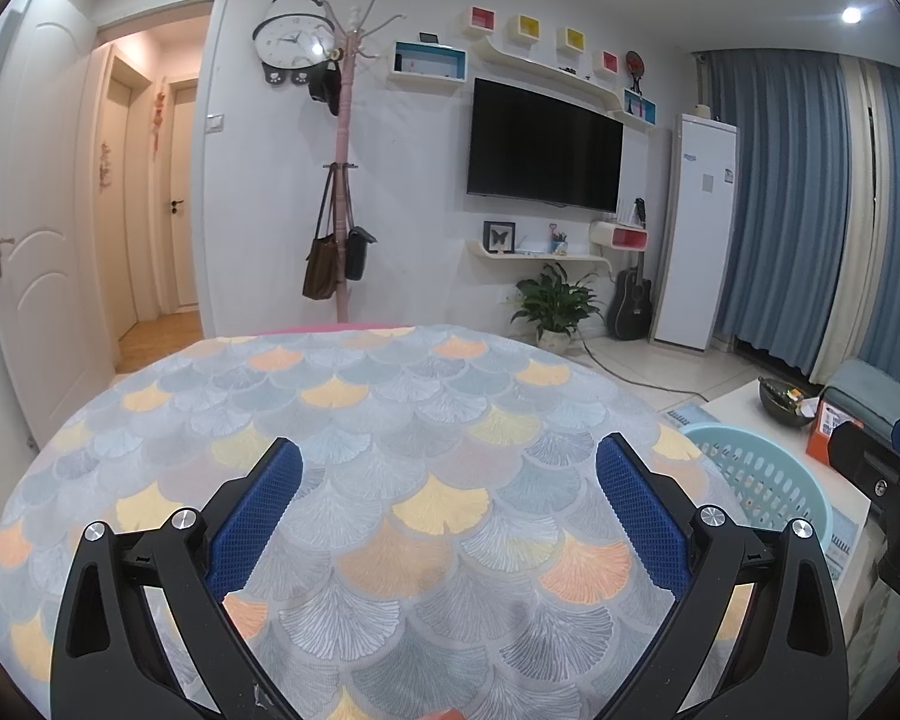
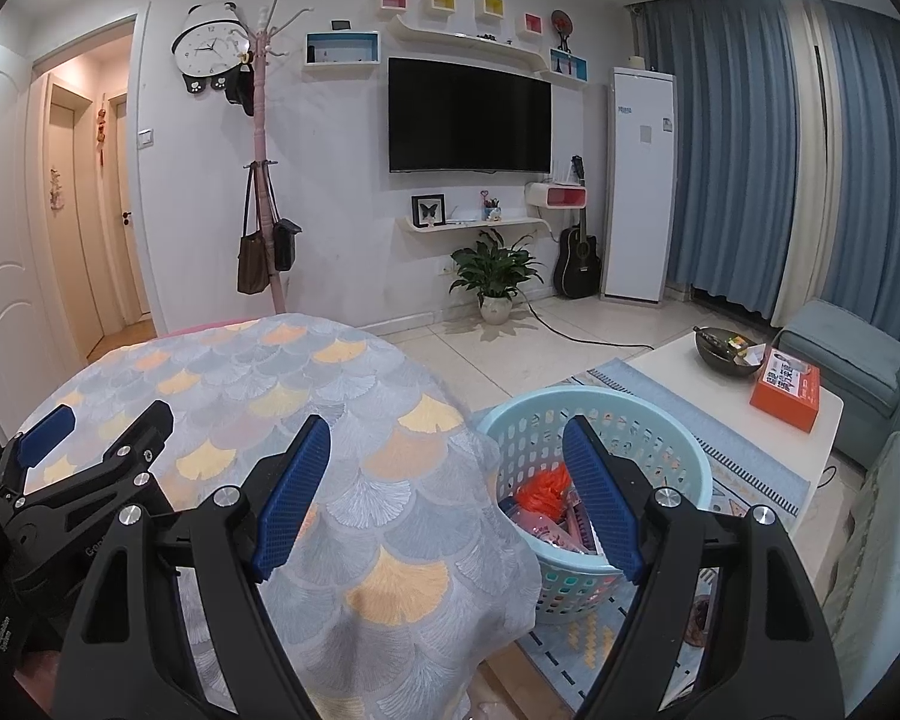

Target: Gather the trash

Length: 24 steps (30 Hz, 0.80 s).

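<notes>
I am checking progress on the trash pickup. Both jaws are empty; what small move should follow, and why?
Probably turn toward the white coffee table. The tablecloth shows no trash, the basket already holds wrappers, and both the left gripper and right gripper are open and empty.

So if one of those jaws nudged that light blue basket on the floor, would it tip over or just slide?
The basket would probably slide: it looks wide, low and light, thin perforated plastic holding only some crumpled wrappers. The rug under it may drag a little. A push high on the rim might rock it.
</notes>
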### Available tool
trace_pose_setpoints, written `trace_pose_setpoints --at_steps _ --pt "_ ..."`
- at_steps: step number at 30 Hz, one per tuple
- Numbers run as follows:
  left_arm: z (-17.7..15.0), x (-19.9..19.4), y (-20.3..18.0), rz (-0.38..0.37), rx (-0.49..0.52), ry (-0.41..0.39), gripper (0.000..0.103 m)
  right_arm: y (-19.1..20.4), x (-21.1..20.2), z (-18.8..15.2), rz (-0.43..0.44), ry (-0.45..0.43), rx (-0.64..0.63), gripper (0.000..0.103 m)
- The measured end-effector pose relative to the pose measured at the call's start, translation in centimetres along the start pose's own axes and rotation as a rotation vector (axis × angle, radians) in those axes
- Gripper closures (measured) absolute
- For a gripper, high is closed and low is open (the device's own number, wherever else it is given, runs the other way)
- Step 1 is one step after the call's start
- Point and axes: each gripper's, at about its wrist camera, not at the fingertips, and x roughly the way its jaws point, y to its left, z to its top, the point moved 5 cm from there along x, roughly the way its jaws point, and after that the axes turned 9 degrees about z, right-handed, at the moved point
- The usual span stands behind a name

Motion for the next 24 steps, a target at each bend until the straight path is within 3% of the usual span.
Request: trace_pose_setpoints --at_steps 24 --pt "-0.15 0.00 0.01 0.004 0.000 0.003 0.007 -0.43 0.41 -0.50 -0.001 0.012 0.005 0.027"
